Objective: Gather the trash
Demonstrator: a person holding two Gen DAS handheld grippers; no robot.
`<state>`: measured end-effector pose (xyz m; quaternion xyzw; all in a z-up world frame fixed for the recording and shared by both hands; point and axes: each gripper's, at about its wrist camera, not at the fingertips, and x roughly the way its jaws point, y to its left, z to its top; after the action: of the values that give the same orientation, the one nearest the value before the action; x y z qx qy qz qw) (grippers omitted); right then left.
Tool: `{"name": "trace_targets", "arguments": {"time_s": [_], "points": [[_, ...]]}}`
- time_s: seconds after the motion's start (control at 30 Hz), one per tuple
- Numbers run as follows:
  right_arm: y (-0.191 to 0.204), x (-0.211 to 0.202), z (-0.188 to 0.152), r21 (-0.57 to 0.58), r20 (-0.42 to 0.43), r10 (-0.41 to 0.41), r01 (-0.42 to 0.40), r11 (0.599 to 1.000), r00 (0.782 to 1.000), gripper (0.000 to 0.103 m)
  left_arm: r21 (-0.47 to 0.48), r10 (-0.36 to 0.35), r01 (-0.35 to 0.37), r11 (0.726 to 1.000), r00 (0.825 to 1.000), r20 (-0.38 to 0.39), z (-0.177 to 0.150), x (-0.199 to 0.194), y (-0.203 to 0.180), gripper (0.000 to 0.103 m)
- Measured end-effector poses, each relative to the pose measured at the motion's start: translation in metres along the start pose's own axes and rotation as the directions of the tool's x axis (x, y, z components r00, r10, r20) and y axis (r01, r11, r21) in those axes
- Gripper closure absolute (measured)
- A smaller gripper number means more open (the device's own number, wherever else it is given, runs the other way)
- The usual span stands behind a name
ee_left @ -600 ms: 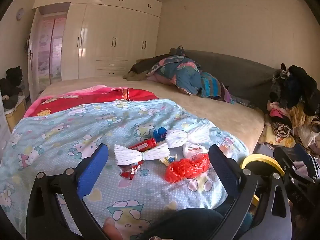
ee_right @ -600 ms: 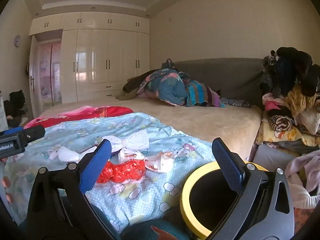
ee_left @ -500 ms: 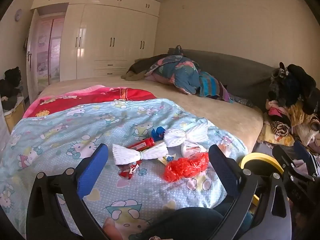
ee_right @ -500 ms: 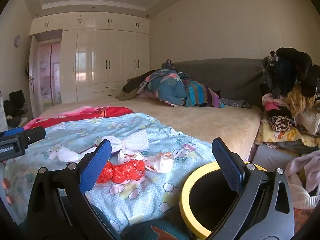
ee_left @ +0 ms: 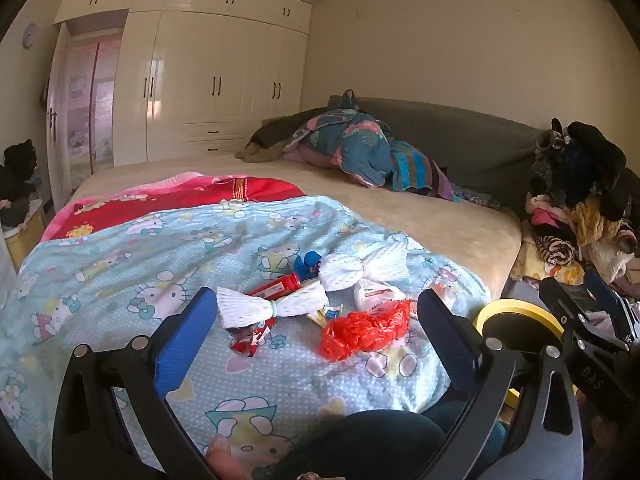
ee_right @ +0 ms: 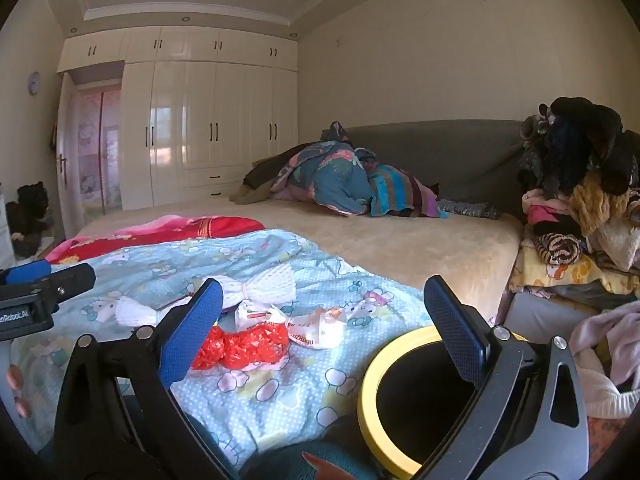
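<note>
Both grippers are held wide apart with nothing in them, so the job in hand looks like picking the first bit of trash off the bed.

In the left wrist view, the left gripper (ee_left: 312,316) sits low in the middle of the frame, its blue pads spread. Going from left to right between those pads: a white ribbed foam net tied in the middle like a bow (ee_left: 268,309), a small crumpled red and white wrapper (ee_left: 250,338) just under it, a red tube-shaped packet (ee_left: 276,286) behind it, a second white foam net (ee_left: 362,266) farther back, then a scrunched red plastic bag (ee_left: 366,330) near the right pad. All lie on the light blue cartoon-cat blanket (ee_left: 120,264).

At the lower right of that view is the round black bin with a yellow rim (ee_left: 518,316) (it stands beside the bed, lower than the blanket).

In the right wrist view, the right gripper (ee_right: 320,328) is also empty, with the bin close under its right pad.

A good way: go for the red bag first, since it is closest to the bin. Come down over it, pinch only the bag, not the blanket. It is soft and light, so squeeze fully before lifting.
</note>
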<state>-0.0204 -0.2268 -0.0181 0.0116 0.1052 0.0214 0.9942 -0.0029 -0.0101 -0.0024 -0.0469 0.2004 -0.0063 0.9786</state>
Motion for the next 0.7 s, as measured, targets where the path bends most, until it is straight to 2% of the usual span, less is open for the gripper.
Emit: {"name": "trace_targets", "arguments": {"time_s": [0.7], "points": [[-0.0023,-0.0023,0.0051,0.001,0.008,0.001,-0.001,1.000,1.000,0.010,0.003,-0.002,0.002,1.000,1.000,0.001,-0.0019,-0.0004,-0.0007,0.006]]}}
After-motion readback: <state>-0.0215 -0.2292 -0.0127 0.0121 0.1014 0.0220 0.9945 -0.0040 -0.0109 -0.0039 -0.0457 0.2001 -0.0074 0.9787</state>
